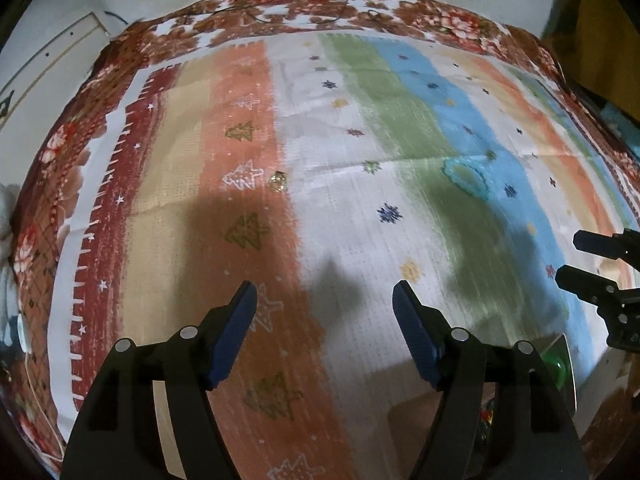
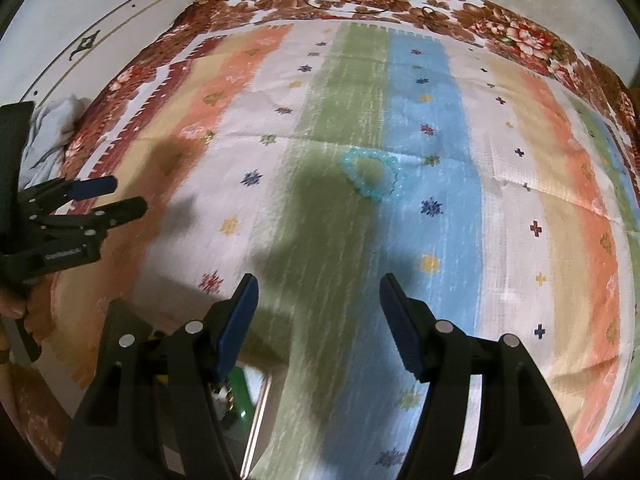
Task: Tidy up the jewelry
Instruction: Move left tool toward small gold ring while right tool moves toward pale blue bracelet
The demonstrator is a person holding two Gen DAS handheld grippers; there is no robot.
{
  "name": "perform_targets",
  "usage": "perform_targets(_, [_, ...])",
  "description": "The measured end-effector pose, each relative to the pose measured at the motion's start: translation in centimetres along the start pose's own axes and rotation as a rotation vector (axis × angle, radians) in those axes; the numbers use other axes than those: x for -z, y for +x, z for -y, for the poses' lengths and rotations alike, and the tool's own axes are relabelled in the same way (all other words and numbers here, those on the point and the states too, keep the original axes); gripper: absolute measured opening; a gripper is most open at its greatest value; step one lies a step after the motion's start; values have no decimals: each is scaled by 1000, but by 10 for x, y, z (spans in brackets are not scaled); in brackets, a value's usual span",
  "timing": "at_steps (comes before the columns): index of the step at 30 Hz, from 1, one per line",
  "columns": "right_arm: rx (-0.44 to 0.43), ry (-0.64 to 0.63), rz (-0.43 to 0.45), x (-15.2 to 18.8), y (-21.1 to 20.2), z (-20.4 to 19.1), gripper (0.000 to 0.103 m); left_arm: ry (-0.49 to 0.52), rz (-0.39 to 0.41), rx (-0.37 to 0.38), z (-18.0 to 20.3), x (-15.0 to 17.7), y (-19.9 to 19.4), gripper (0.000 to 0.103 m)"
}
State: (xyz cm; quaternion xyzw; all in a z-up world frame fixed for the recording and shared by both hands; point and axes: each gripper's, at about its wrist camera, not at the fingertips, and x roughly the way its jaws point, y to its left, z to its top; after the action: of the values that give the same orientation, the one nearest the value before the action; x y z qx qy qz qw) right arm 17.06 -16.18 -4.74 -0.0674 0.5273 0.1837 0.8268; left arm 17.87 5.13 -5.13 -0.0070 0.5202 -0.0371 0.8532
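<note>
A bed fills both views, covered by a floral brown and red blanket (image 1: 452,20) with a striped cloth (image 1: 320,152) spread over it in bands of maroon, cream, orange, white, green and blue, dotted with small trees, stars and snowflakes. A pale wall stands behind the bed at 12 o'clock.

In the left wrist view, the left gripper (image 1: 324,304) hangs above the cloth with its blue-padded fingers spread wide and nothing between them. A small gold ring (image 1: 277,181) lies on the cloth at about 11 o'clock from the gripper, at the edge where the orange band meets the white one, well apart from the fingertips. A turquoise bead bracelet (image 1: 466,178) lies at about 1 o'clock on the blue band, blurred. The right gripper (image 1: 592,264) shows at 3 o'clock.

In the right wrist view, the right gripper (image 2: 318,296) also hangs over the cloth, fingers wide apart and empty. The bracelet (image 2: 374,176) rests at about 12 o'clock from it, where green meets blue, partly in shadow. The left gripper (image 2: 116,196) shows at 9 o'clock, its fingers parted. At 7 o'clock, behind the right gripper's left finger, a box (image 2: 256,412) holds green and gold items that are too hidden to make out.
</note>
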Motion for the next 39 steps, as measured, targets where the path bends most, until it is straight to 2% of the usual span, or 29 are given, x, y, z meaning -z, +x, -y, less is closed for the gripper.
perform_targets(17, [19, 30, -10, -23, 22, 14, 63, 12, -12, -20, -3, -21, 25, 70])
perform_targets(25, [26, 42, 3, -36, 32, 21, 63, -4, 13, -26, -6, -33, 31, 70])
perform_targets(39, [59, 68, -21, -53, 58, 37, 64, -7, -35, -43, -16, -49, 68, 70])
